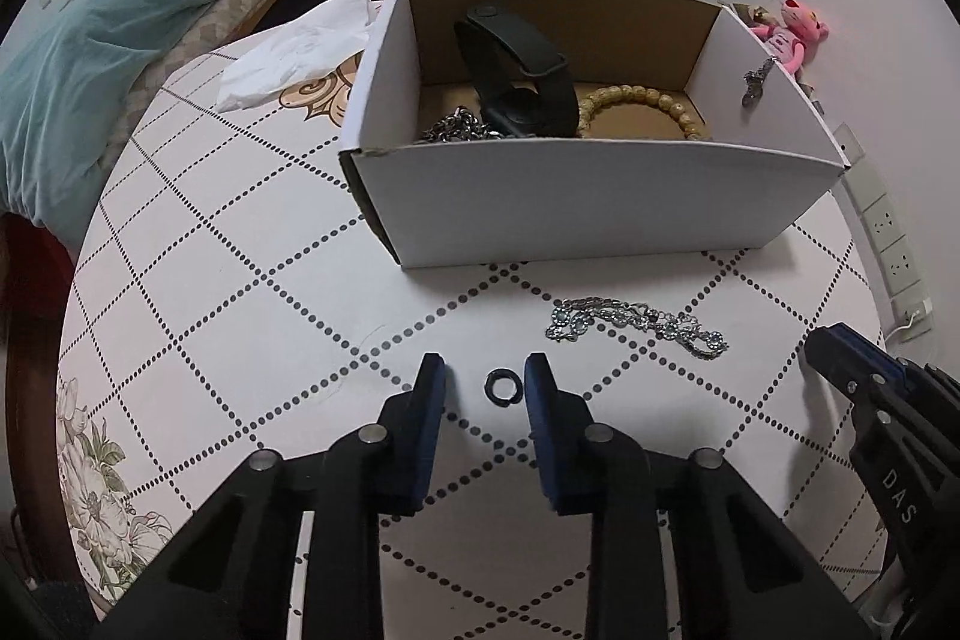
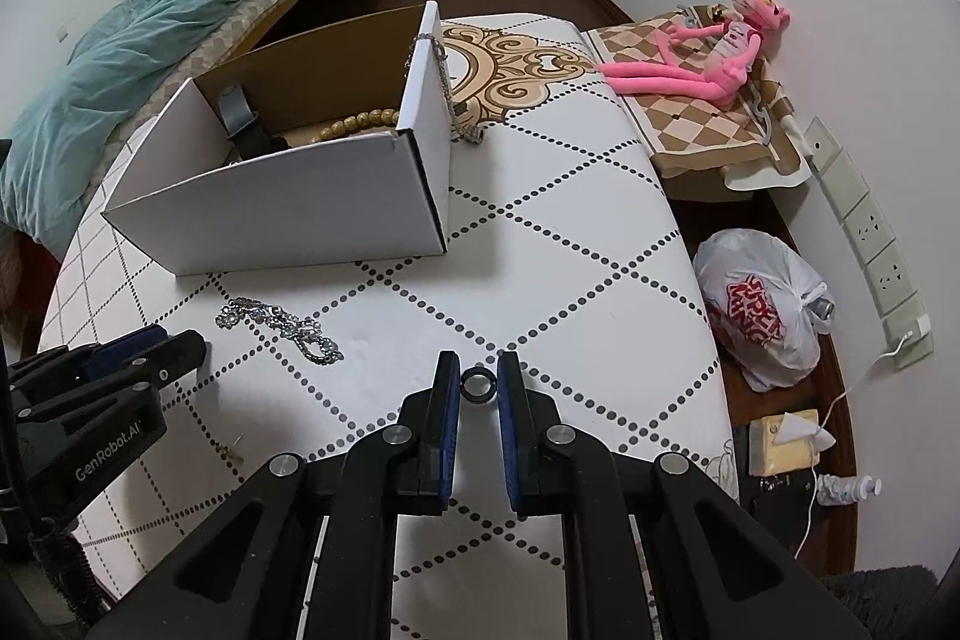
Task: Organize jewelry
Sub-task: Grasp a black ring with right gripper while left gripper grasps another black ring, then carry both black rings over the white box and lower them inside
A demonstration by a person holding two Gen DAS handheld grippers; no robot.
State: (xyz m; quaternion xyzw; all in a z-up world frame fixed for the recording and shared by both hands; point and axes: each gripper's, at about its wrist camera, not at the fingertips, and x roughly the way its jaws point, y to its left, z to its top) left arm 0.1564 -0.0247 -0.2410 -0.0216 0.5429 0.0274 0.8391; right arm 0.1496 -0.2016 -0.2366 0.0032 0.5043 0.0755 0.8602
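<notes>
A white cardboard box [image 1: 600, 196] [image 2: 288, 214] stands on the table. It holds a black band [image 1: 522, 70], a wooden bead bracelet [image 1: 642, 97] and a silver chain [image 1: 456, 127]. Another chain [image 2: 447, 94] hangs over its right wall. A silver bracelet [image 1: 636, 322] [image 2: 282, 325] lies on the table in front of the box. My left gripper [image 1: 485, 382] is open around a small black ring [image 1: 499, 383] on the table. My right gripper [image 2: 479, 382] is shut on a second black ring [image 2: 478, 385], which sits between its pads.
The round table [image 2: 570, 232] has a dotted diamond pattern. A pink plush toy [image 2: 714, 52] lies on a checked cloth at the back right. A plastic bag [image 2: 762, 310] and wall sockets [image 2: 870, 244] are at the right. A bed with a teal quilt [image 1: 120, 40] is at the left.
</notes>
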